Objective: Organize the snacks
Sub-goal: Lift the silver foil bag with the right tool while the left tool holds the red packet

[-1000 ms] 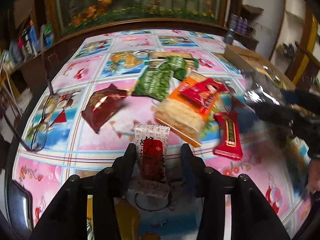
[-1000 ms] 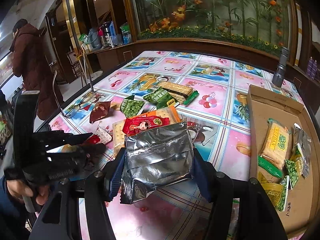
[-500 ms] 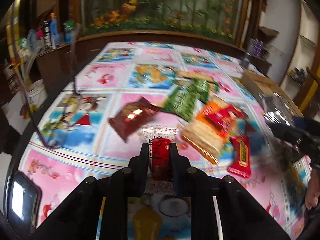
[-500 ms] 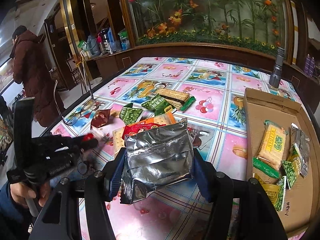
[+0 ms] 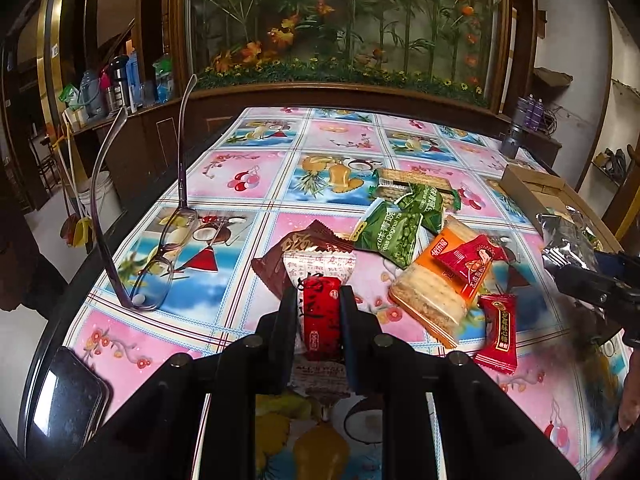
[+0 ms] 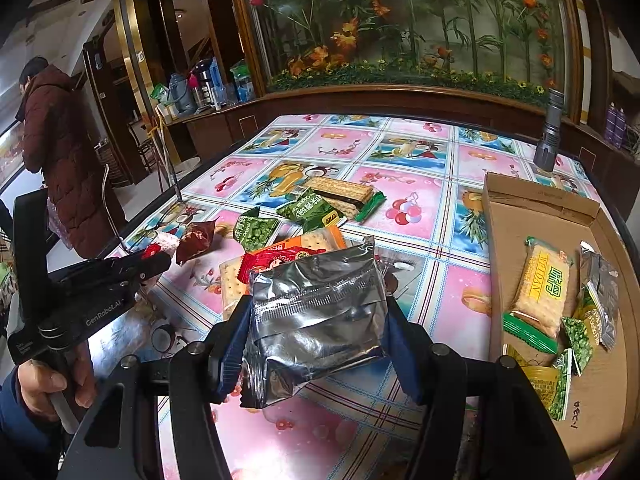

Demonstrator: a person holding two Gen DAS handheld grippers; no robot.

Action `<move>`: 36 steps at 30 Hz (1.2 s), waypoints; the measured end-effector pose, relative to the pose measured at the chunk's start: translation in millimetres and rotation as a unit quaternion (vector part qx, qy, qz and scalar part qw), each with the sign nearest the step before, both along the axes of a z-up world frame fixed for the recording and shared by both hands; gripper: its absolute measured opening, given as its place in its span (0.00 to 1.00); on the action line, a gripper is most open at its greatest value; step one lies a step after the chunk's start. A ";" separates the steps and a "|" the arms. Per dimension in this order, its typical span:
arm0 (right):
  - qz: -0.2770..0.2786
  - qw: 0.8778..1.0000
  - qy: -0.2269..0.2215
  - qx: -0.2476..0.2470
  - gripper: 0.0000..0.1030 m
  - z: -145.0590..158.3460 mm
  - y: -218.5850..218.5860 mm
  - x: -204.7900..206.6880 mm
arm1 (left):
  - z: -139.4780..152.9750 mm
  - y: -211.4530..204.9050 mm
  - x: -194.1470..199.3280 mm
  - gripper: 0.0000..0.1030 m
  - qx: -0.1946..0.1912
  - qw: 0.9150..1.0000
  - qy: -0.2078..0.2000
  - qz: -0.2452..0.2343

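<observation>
Grip stage, both hands loaded. Left gripper (image 5: 319,320): jaws drawn in tight on a small red-and-white wrapped candy (image 5: 320,300), pads pressing its red middle, the white crimped top standing above the fingers. It seems lifted just clear of the desk (image 5: 248,168), though that is hard to confirm. Right gripper (image 6: 316,320): jaws about half spread, clamped on both sides of a crumpled silver foil snack bag (image 6: 316,312), held above the desk's pink-and-blue fruit-print cloth.

Just beyond the left gripper: dark brown foil packet (image 5: 298,250), partly behind the candy. To its right, an orange-labelled clear pack of crackers (image 5: 436,292) with a red sachet (image 5: 470,262) lying on it, and a small red wrapped bar (image 5: 497,332) beside. Farther on, 2 green pea packets (image 5: 394,232) and a green-ended wafer pack (image 5: 416,184). Purple-framed spectacles (image 5: 160,256) left of the pile; a dark phone (image 5: 66,404) at the near left edge.

Flat brown cardboard box (image 6: 536,208) on the right side of the desk, already holding a yellow biscuit pack (image 6: 544,292), green packets and a silver bag.

Judgement: pick step done for both; carry-and-drop comes next. Right hand is nearer the box and should swing over its near wall first, open above a bare patch. Left hand must cross over the loose pile without dragging it.
</observation>
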State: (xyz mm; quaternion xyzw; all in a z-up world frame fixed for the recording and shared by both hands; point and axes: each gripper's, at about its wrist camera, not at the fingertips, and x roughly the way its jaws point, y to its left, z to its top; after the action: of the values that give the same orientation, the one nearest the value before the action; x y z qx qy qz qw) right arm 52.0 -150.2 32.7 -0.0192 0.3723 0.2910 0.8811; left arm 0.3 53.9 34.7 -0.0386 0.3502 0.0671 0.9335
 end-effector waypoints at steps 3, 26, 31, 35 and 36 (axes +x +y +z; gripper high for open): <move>-0.003 1.000 0.002 0.001 0.65 -0.4 -1.5 1.4 | 0.0 -0.1 0.3 0.19 0.001 1.000 -0.001 -0.001; -0.021 1.000 0.003 0.016 0.65 3.4 -11.7 5.4 | 1.6 -6.1 -2.6 0.19 0.014 1.000 -0.008 -0.004; -0.035 0.999 0.004 0.025 0.65 6.4 -19.8 9.5 | 2.5 -7.7 -2.7 0.19 0.012 1.000 -0.009 -0.010; -0.049 0.998 0.005 0.040 0.65 10.5 -30.7 13.3 | 2.4 -8.3 -2.3 0.19 0.010 1.000 -0.010 -0.013; -0.052 0.998 0.004 0.044 0.65 11.5 -32.7 13.7 | 2.4 -8.0 -2.2 0.19 0.009 1.000 -0.010 -0.013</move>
State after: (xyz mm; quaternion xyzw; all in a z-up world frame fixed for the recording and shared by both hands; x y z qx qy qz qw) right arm 65.7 -183.0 44.2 0.0406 0.3633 0.2611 0.8934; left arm -1.8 46.0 37.1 -0.0267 0.3405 0.0575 0.9381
